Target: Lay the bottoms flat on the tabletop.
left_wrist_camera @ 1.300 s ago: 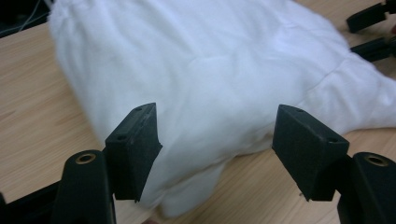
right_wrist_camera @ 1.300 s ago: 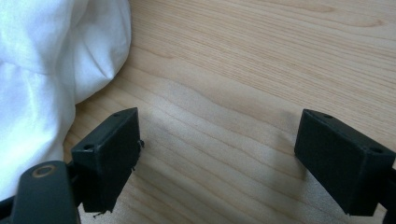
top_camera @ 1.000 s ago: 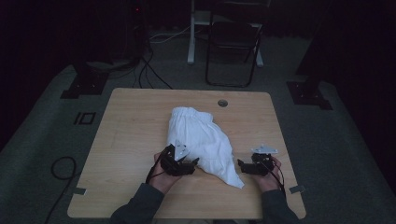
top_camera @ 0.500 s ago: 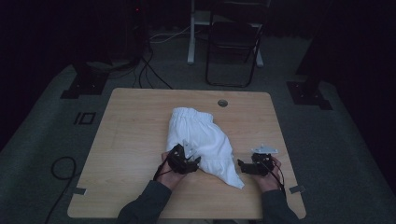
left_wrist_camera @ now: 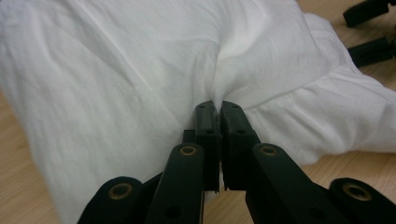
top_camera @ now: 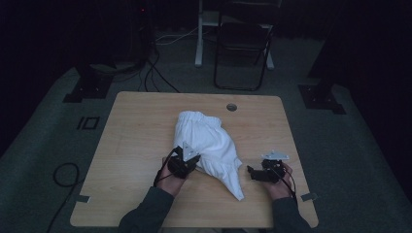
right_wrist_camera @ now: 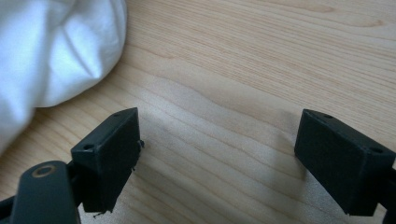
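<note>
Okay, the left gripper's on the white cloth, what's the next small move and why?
Probably bring the right gripper over to the cloth. The left gripper has just closed on a fold of it, while the right one hangs open above bare table, the cloth's edge just beside it.

White cloth [top_camera: 210, 145] is showing plain, no print. Table [top_camera: 136, 145] is showing light tan woodgrain with fine streaks. Both grippers' jaws are appearing matte black; brass-coloured rivets are glinting on the left gripper [left_wrist_camera: 218, 108].
</note>
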Demonstrator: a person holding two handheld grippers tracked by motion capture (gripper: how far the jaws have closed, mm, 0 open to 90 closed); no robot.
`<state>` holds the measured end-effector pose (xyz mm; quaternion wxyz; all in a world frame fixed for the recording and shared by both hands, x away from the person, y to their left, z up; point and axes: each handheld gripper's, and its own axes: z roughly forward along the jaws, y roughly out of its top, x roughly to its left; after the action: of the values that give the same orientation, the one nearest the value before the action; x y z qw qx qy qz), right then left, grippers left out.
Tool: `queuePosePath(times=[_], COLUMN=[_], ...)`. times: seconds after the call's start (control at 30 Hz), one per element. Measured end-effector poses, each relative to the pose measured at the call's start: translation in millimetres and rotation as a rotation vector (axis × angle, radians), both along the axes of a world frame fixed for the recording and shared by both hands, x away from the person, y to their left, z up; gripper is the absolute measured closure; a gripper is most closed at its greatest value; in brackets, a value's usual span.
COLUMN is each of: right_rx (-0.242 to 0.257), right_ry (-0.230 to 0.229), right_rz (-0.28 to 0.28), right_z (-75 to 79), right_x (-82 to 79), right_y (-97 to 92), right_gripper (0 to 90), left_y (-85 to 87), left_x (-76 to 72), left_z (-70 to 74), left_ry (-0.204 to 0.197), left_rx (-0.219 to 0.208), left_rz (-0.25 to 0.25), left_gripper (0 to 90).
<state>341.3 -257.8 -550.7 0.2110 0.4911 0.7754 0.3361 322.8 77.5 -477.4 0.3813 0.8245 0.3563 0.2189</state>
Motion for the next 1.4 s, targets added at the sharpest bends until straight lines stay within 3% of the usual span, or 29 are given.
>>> queuePosePath(times=[0.07,0.17,0.23,0.33,0.47,0.57,0.67,0.73,0.8,1.13,1.4], right_rx=[0.003,0.01,0.045,0.061,0.118,0.091,0.101,0.132,0.121,0.052,0.017], right_ry=[-0.003,-0.004,-0.009,-0.045,-0.045,-0.024,-0.005,0.006,0.002,-0.014,-0.032], right_rz=[0.009,0.045,0.082,0.123,0.178,0.214,0.248,0.278,0.287,0.232,0.183], right_z=[0.2,3.5,6.6,13.4,17.1,12.7,9.0,8.9,9.3,11.9,13.3], right_x=[-0.6,-3.4,-4.9,-7.0,-5.1,-3.3,-1.4,0.3,0.4,-1.0,-0.8], right_y=[0.0,4.4,10.1,22.1,33.2,43.0,47.2,47.9,49.1,44.0,36.8], right_gripper=[18.3,33.2,36.5,41.8,45.2,51.7,64.7,78.5,87.7,89.6,89.8], left_y=[3.9,6.7,5.9,4.5,4.5,4.0,3.8,4.9,7.3,34.0,65.6], left_x=[0.1,0.7,0.9,0.3,0.0,-0.1,-0.2,0.2,0.4,3.7,5.8], left_z=[1.4,1.2,0.6,0.5,1.2,1.8,2.4,3.1,4.8,16.8,14.4], left_ry=[-0.004,-0.003,-0.002,-0.006,-0.008,-0.01,-0.015,-0.019,-0.022,-0.052,-0.052], left_rx=[-0.007,-0.013,-0.013,-0.015,-0.018,-0.018,-0.019,-0.022,-0.022,-0.042,-0.048], left_rz=[0.012,0.016,0.013,0.011,0.013,0.014,0.012,0.016,0.02,0.087,0.169], left_gripper=[87.2,87.2,87.2,87.2,87.3,87.2,87.4,87.4,87.5,87.7,87.7])
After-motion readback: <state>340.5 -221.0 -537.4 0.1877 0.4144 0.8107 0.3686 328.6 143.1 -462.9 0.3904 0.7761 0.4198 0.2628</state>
